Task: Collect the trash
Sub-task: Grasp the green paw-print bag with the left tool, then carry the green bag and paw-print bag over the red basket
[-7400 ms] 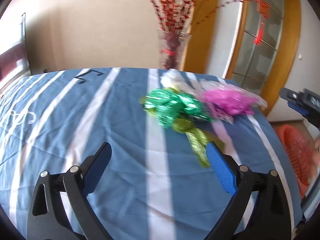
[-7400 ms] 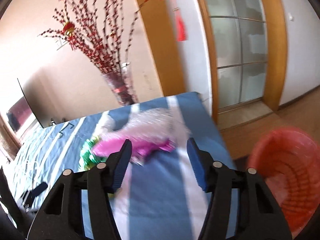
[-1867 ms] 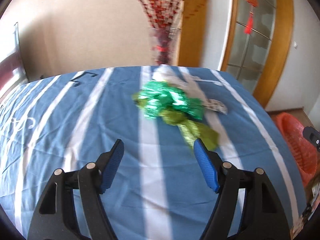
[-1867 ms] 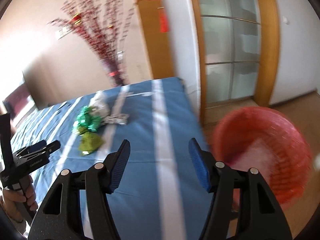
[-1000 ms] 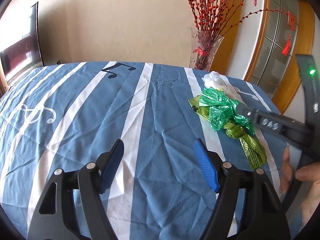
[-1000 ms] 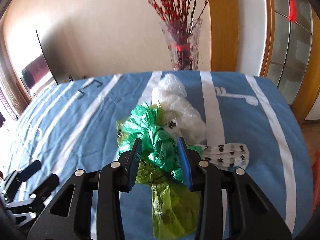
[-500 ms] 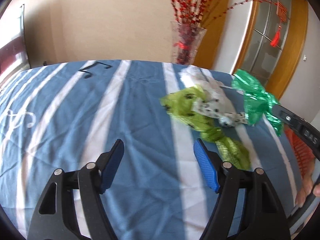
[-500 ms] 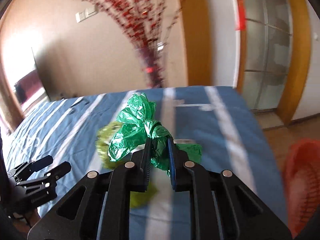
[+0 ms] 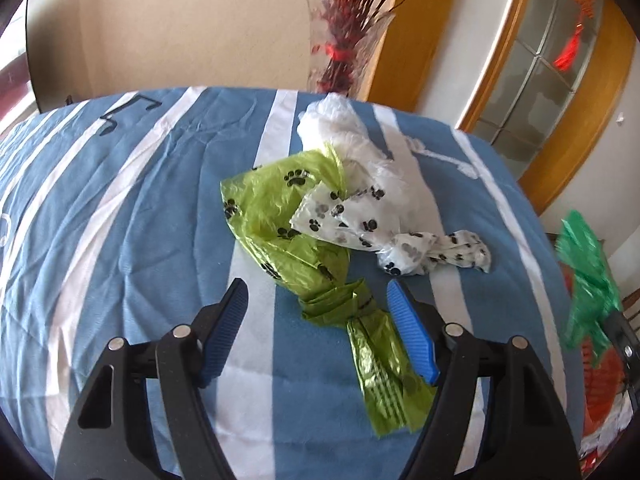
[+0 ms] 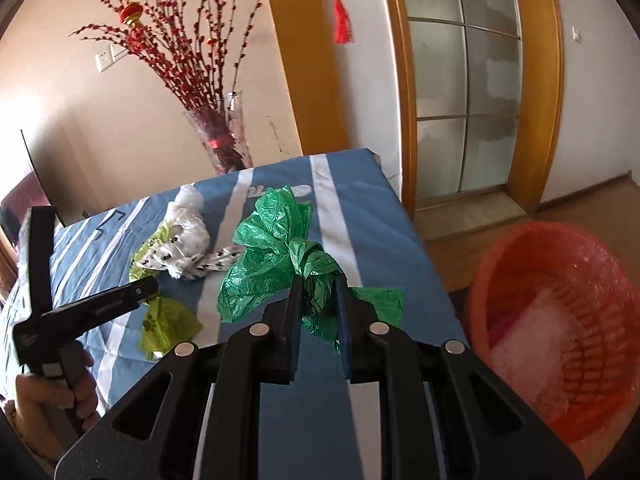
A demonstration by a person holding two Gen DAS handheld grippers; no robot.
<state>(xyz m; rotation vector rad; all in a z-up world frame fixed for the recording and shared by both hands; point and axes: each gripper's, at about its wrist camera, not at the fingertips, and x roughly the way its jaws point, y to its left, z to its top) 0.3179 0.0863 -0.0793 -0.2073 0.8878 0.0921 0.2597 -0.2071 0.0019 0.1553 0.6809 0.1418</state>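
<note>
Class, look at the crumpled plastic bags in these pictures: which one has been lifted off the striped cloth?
The dark green bag, pinched in the right gripper. The lime paw-print bag and white bags lie on the cloth.

Beige wall [image 10: 132, 120], socket plate [image 10: 107, 59]. Glass vase [image 9: 342, 50] with red branches far centre. Wood-framed glass door [image 10: 464, 92] right. Wooden floor [image 10: 600, 208]. Blue-striped tablecloth [image 9: 132, 208] near.

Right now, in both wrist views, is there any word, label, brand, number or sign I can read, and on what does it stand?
None can be read.
Lime-green bag: dark print on its tail, too blurred to read.
Left gripper: faint lettering on the arm, too small to read.
Blue striped cloth: music-note drawings only, no words.
Lime-green and white bag: paw prints only.
Dark green bag: no print visible.
</note>
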